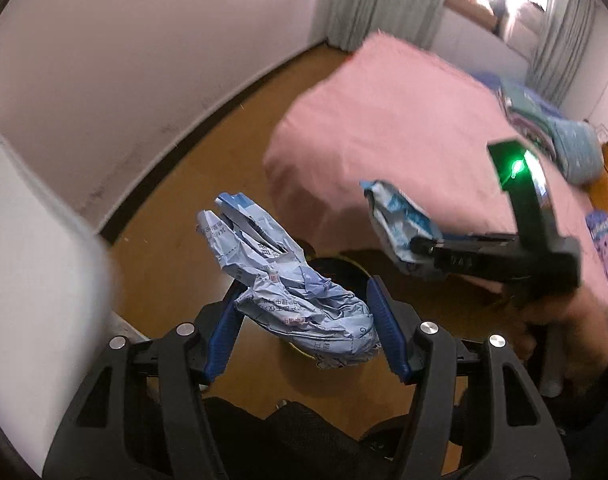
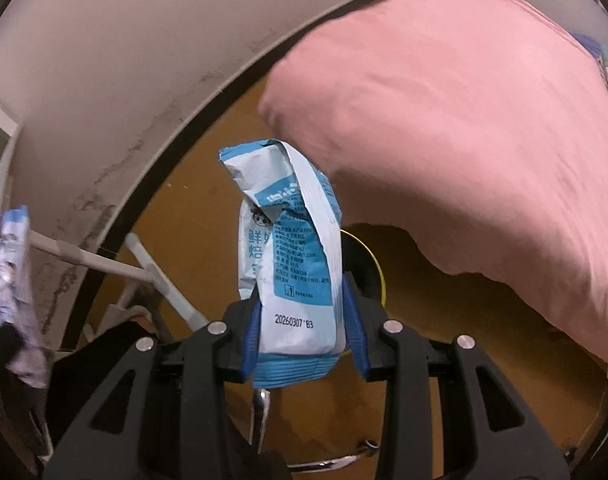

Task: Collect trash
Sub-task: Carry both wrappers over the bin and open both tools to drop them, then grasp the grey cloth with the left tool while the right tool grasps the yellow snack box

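The step in hand is transport to the round, yellow-rimmed dark bin [image 1: 343, 264] on the floor. The left gripper [image 1: 304, 320] clamps a crumpled pale-blue paper wrapper [image 1: 300, 296] above the bin, and the right gripper [image 2: 304, 320] clamps a blue-and-white snack packet [image 2: 292, 248] near it. Next, each gripper likely needs centring over the bin opening before release.

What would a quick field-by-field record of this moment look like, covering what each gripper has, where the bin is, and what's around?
left gripper: shut on crumpled pale blue wrapper
right gripper: shut on blue and white snack packet
bin: dark trash bin with yellow rim on the floor, directly beyond both grippers' fingers
position: both grippers angled down over the bin, items not yet released
surroundings: pink bedspread to the right, brown floor, white wall
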`<action>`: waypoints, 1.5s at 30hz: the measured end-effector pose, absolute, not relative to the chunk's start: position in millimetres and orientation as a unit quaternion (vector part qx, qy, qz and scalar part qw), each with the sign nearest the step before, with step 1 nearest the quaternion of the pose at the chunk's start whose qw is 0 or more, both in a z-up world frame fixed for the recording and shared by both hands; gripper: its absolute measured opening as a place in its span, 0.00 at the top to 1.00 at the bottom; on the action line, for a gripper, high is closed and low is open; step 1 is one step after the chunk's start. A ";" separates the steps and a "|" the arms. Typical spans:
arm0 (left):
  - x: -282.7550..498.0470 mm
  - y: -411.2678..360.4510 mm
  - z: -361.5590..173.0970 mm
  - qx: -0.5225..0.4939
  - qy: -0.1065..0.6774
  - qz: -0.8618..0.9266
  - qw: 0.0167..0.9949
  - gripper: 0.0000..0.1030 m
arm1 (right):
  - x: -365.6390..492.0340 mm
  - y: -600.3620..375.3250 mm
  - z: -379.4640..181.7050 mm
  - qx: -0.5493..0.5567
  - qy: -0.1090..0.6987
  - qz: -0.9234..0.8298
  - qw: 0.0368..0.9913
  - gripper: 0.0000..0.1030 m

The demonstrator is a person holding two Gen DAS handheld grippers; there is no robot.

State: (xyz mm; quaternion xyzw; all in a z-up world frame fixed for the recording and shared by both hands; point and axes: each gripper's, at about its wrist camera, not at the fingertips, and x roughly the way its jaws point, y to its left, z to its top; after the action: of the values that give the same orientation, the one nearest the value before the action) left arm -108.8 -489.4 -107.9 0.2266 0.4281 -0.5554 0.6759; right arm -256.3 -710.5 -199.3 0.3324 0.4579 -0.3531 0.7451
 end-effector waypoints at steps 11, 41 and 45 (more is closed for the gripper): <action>-114.3 -542.8 -158.9 0.253 0.459 -0.543 0.656 0.42 | -251.6 -710.3 -209.7 0.342 0.485 -0.345 0.727 0.65; -156.5 -576.0 -156.1 0.262 0.435 -0.574 0.642 0.23 | -289.6 -733.3 -181.4 0.383 0.376 -0.420 0.732 0.37; -156.1 -562.4 -137.5 0.268 0.415 -0.569 0.658 0.13 | -284.6 -728.3 -177.9 0.379 0.373 -0.402 0.745 0.33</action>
State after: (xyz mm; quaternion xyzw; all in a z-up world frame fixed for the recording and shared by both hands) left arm -156.1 -562.4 -137.5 0.2676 0.4147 -0.5687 0.6580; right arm -284.6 -728.3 -177.9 0.3793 0.3732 -0.4018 0.7452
